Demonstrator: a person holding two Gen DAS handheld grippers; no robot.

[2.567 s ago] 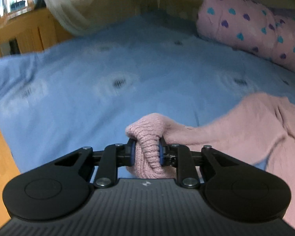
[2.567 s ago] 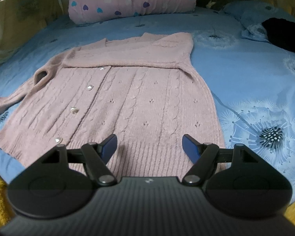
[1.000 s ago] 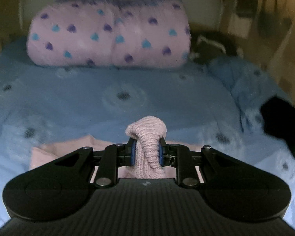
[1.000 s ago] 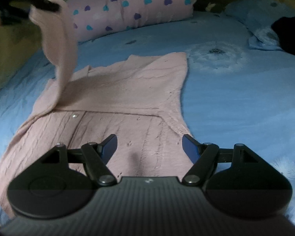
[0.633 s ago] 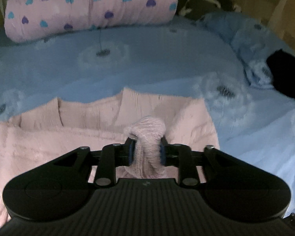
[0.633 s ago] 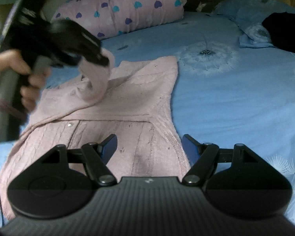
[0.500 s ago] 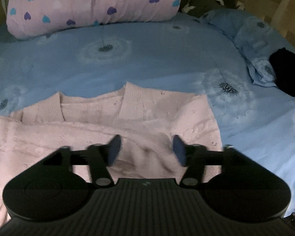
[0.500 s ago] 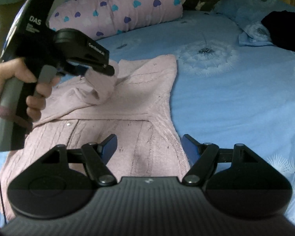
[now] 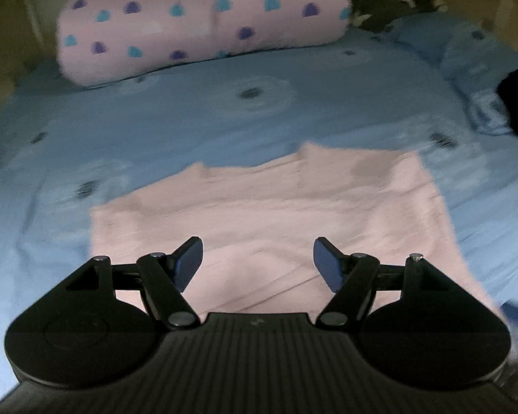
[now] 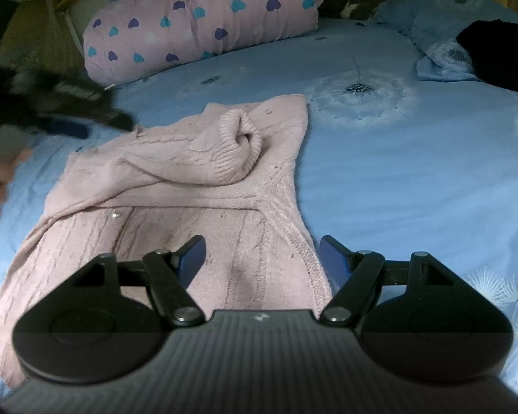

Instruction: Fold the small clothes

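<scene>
Left hand-held gripper just opened, empty; right hand-held gripper apart over pink cardigan

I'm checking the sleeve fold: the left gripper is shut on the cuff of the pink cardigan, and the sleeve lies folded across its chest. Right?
Not quite. The left gripper is open: its jaws have just been opening and nothing is between them, as the left wrist view shows. The cuff lies free on the pink cardigan; the right wrist view shows the sleeve folded across its chest, as you said.

open blue bedspread right of cardigan
</scene>
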